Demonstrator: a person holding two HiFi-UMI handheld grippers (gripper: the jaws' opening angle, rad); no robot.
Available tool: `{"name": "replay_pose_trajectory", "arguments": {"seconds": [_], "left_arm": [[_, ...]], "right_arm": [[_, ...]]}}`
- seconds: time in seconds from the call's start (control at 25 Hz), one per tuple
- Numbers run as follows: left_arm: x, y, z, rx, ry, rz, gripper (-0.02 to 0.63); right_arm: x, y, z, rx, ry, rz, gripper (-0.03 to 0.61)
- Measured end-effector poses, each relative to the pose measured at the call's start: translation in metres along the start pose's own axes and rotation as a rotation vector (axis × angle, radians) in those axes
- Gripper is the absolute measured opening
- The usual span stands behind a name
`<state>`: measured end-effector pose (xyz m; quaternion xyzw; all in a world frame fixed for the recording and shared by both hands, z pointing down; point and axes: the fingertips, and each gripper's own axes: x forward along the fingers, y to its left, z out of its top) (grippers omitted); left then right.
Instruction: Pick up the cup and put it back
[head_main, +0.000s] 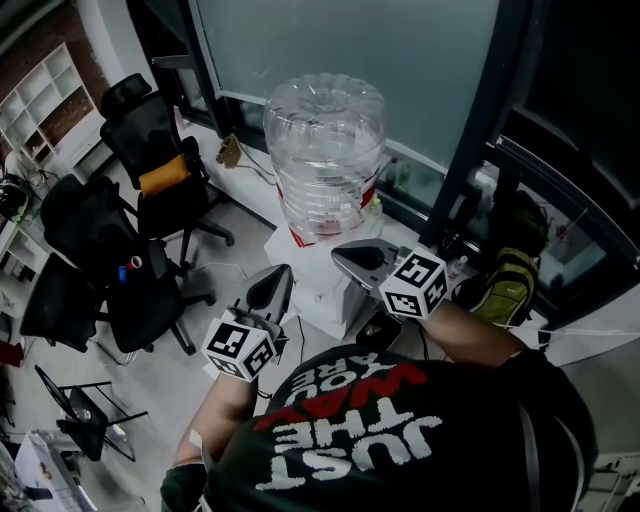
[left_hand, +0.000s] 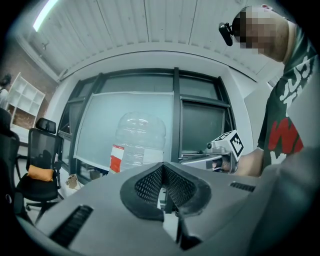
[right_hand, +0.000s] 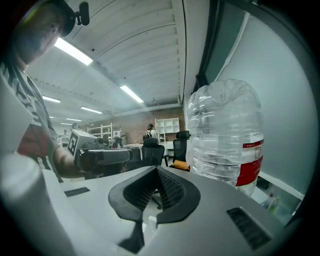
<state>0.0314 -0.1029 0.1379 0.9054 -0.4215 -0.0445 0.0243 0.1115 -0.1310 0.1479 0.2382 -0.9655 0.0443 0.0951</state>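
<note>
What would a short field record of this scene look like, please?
setting: office beside a frosted window
water bottle: large, clear, upturned on a white dispenser
left tool: jaws together, nothing between them
right tool: jaws together, nothing between them
cup: not visible in any view
office chairs: black, left of the dispenser in the head view

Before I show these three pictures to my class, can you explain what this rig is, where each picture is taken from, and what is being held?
A person holds a two-jaw gripper in each hand. The head view looks down from a camera on the person's head; the other two cameras ride on the left gripper and right gripper. Both have jaws together, holding nothing. Ahead stands a big clear water bottle on a white dispenser.
</note>
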Motion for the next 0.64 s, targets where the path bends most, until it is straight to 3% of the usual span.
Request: {"name": "replay_pose_trajectory", "arguments": {"seconds": [0.64], "left_arm": [[-0.0048, -0.0058, -0.0015, -0.02, -0.002, 0.0, 0.0]], "right_arm": [[-0.0054, 0.0059, -0.0046, -0.006, 0.006, 0.004, 0.032]]}}
